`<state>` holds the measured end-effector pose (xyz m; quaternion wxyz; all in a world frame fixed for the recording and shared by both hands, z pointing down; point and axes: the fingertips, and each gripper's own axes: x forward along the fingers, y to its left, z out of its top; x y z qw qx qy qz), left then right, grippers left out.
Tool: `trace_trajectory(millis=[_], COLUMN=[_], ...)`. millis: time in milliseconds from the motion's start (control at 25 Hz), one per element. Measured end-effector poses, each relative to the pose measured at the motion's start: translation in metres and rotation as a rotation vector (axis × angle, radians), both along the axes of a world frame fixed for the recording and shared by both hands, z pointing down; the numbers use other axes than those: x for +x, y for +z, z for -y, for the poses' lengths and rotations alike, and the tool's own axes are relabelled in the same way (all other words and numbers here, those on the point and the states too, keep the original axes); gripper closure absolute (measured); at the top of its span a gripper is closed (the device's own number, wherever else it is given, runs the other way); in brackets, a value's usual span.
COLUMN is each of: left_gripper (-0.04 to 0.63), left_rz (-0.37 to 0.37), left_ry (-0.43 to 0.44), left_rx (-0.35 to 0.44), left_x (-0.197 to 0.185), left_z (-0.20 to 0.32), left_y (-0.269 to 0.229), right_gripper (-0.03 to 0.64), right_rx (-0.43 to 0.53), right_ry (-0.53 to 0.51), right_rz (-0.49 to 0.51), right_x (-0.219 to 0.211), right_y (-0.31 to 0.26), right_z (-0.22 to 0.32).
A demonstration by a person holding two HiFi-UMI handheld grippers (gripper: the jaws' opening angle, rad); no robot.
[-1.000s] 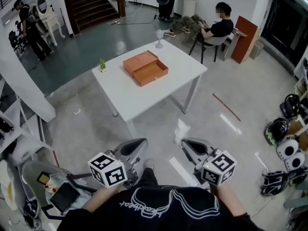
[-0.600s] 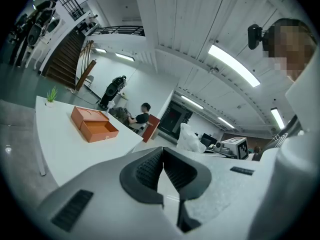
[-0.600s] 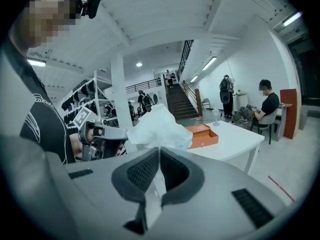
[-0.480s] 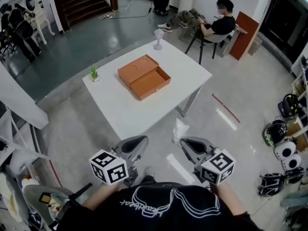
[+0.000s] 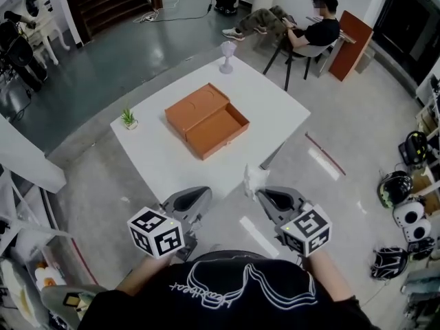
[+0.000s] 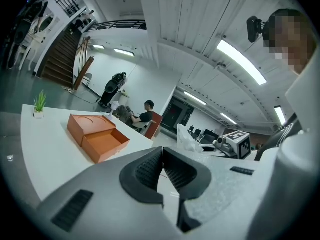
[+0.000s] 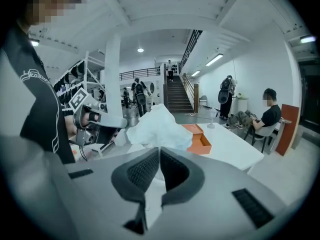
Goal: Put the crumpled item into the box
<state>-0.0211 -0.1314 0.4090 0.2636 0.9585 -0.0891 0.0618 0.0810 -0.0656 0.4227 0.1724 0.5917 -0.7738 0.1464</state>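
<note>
**A:** Where is the crumpled item right now?

**B:** It's pinched in my right gripper (image 5: 260, 194). The jaws are pressed on its lower end, and the white crumpled item (image 5: 253, 179) stands up above the tips. It hangs in the air at the near right edge of the table (image 5: 275, 108), not yet over the box (image 5: 218, 128).

**A:** And your other tool?

**B:** My left gripper (image 5: 206, 192) has its pads pressed together with nothing between them. It sits beside the right one, at the table's near corner.

**A:** Which way does the box lie from you?

**B:** It's ahead and a little to the left of the right gripper, in the middle of the table. Its long axis runs slantwise, with the lid half toward the far left and the open tray toward the near right. That puts the tray at the end facing my right hand. I judge the move calls for a forward reach over the near edge, then lowering the item in.

**A:** What's different from a second ago?

**B:** The table has come closer. Bare floor lay between my tips and its near edge then, and now they overlap that edge. My pinch on the item is unchanged, and the box sits where it did on the table.
</note>
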Motion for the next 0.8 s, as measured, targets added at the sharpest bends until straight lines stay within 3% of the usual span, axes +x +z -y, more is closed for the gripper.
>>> trace_trajectory(millis=[360, 800], left_gripper=[0.589, 0.589], left_rz=[0.035, 0.051], left_ry=[-0.031, -0.176], left_rx=[0.002, -0.015], left_x=[0.023, 0.049], left_z=[0.04, 0.105], left_y=[0.006, 0.005], right_gripper=[0.604, 0.603], right_rx=[-0.019, -0.052], right_ry=[-0.045, -0.207], right_rz=[-0.01, -0.07], right_x=[0.029, 0.066], right_y=[0.016, 0.023], right_z=[0.05, 0.135])
